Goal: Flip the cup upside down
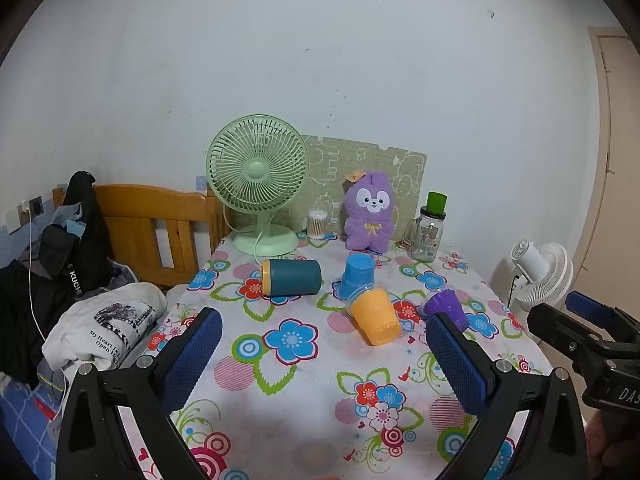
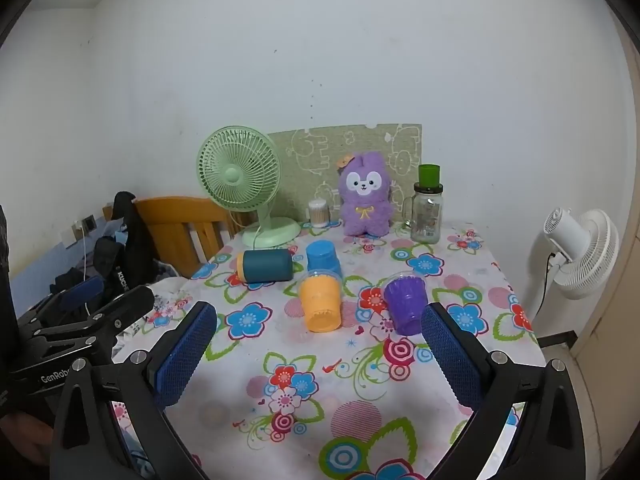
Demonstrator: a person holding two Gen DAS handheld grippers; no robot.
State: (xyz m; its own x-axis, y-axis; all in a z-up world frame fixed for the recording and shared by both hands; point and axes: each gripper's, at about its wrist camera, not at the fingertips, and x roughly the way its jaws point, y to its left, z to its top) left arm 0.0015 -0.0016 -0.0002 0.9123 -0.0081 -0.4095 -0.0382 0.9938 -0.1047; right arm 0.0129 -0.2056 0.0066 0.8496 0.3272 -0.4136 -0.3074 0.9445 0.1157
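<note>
Several cups lie on the floral tablecloth [image 1: 304, 392]. A dark teal cup [image 1: 291, 277] [image 2: 265, 265] with a yellow rim lies on its side. A blue cup [image 1: 357, 275] [image 2: 323, 258] stands behind an orange cup [image 1: 376, 317] [image 2: 321, 304] that lies tipped over. A purple cup [image 1: 446, 307] [image 2: 405, 304] lies tipped to the right. My left gripper [image 1: 324, 346] is open and empty, short of the cups. My right gripper [image 2: 320, 342] is open and empty, near the orange and purple cups.
At the table's back stand a green desk fan [image 1: 258, 184], a purple plush toy [image 1: 370, 210], a glass jar with a green lid [image 1: 428, 228] and a cotton-swab tub [image 1: 317, 224]. A bed with clothes [image 1: 80, 280] is left; a white fan [image 2: 580, 252] stands right.
</note>
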